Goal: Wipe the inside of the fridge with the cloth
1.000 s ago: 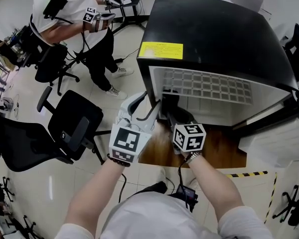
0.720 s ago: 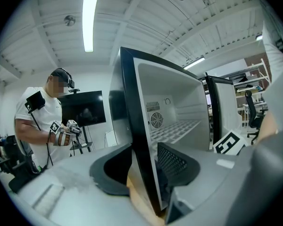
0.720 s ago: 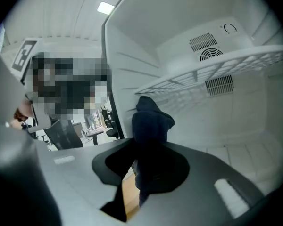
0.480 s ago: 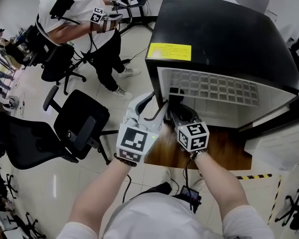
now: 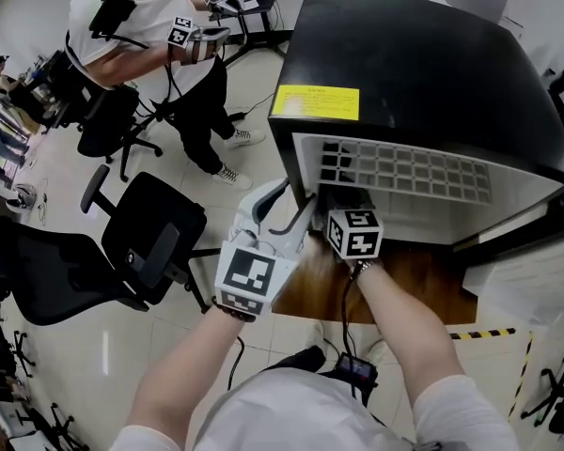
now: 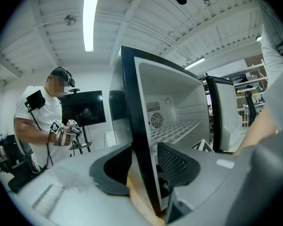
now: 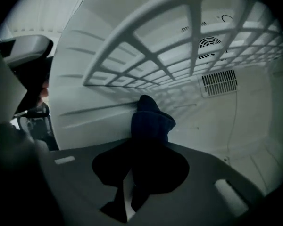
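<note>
Clamping the left gripper (image 6: 144,173) over the front edge of the left wall of the black fridge (image 5: 423,64), one jaw outside and one inside. Pinching the dark blue cloth (image 7: 151,119) in the right gripper (image 7: 139,173), inside the white cavity just under the grid shelf (image 7: 179,46), its bunched tip touching the left inner wall. Leaving bare white lining open to the right and behind, up to the round fan vent (image 7: 209,44) on the back wall. Showing a wooden board (image 5: 423,285) under the fridge, then pale tiled floor, black office chairs (image 5: 150,238) and another person (image 5: 132,17) holding grippers.
</note>
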The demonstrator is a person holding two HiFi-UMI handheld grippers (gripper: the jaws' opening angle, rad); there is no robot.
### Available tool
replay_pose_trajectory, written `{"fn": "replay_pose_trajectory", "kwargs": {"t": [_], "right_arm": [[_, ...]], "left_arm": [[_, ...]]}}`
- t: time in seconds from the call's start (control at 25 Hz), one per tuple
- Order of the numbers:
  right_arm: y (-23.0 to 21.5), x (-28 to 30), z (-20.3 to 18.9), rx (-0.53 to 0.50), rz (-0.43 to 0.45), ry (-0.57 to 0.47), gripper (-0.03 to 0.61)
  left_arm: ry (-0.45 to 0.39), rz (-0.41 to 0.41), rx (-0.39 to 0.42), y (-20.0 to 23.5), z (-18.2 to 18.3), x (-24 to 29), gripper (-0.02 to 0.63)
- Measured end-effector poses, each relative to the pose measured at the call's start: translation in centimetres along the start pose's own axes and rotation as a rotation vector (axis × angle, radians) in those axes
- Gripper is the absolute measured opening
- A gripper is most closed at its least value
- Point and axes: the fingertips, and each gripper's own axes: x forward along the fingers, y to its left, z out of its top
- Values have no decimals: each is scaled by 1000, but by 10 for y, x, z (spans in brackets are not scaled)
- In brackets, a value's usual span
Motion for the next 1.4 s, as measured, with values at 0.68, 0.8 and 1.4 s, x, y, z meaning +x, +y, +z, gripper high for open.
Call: {"fn": "replay_pose_trajectory", "kwargs": {"t": [0.68,0.8,1.4], "right_arm": [[-34,39,-9,64,-91,49,77],[-34,40,-7,-1,-102,42,77],[-86,30,3,-103,-268,16,77]], "left_arm": [[6,-3,15,0,1,1,167],[9,0,17,0,1,2,167],[13,5,27,3,1,3,166]]}}
